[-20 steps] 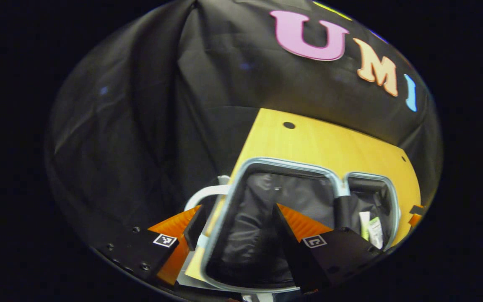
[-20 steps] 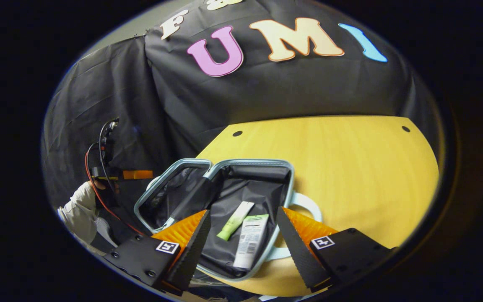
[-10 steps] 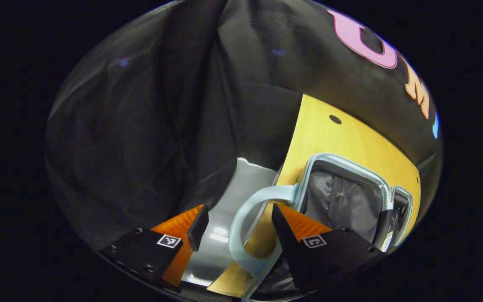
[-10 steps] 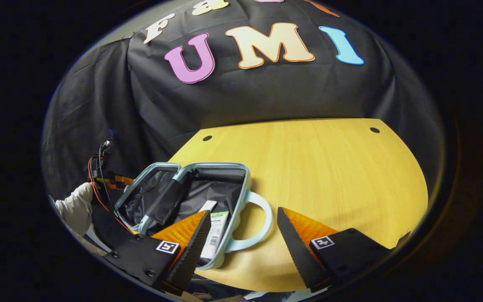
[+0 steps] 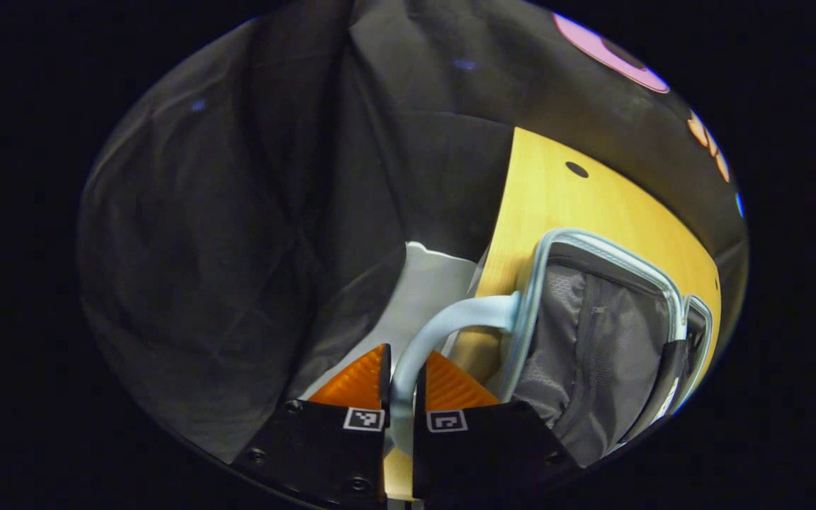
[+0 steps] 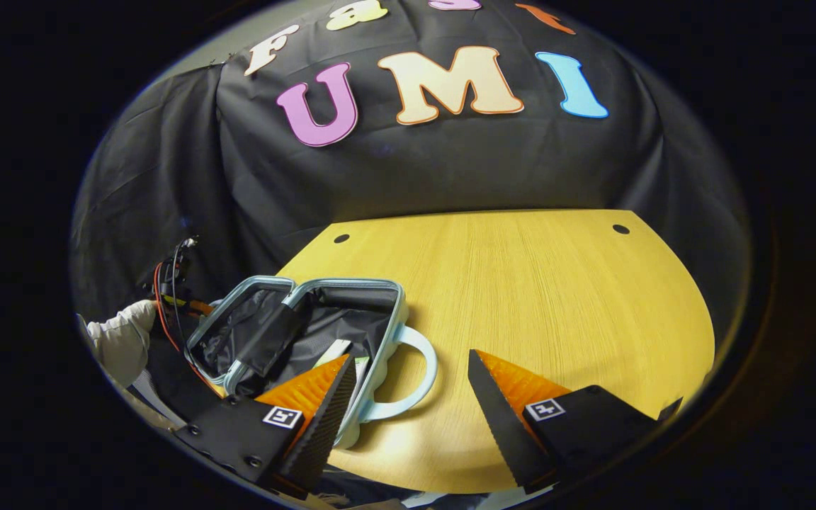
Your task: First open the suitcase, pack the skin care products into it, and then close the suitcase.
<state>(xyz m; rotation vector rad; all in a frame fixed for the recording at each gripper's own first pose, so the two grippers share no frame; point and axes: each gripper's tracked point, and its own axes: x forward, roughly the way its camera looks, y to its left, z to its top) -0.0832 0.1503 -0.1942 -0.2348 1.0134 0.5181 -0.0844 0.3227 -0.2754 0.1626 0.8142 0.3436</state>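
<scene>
A small pale-blue suitcase (image 6: 291, 283) lies open on the yellow table (image 6: 535, 297), both halves lined in dark fabric. A pale tube (image 6: 333, 349) peeks out of its right half beside my right finger. My left gripper (image 5: 402, 379) is shut on the handle (image 5: 443, 327) of the suitcase's left half (image 5: 596, 347), at the table's left edge. My right gripper (image 6: 411, 382) hovers open over the table just right of the other handle (image 6: 408, 375), with nothing between its fingers. The left gripper (image 6: 178, 287) and the hand (image 6: 121, 340) holding it appear at far left in the right gripper view.
The table edge (image 5: 500, 234) drops off to a grey floor (image 5: 422, 297) right under the left gripper. Small round holes (image 6: 620, 229) mark the table's far corners. Black cloth wall (image 6: 415, 156) runs behind the table; bare tabletop stretches to the right of the suitcase.
My left gripper went from open around the handle to shut on it. The right gripper drew back and right, so the suitcase sits farther left in its view.
</scene>
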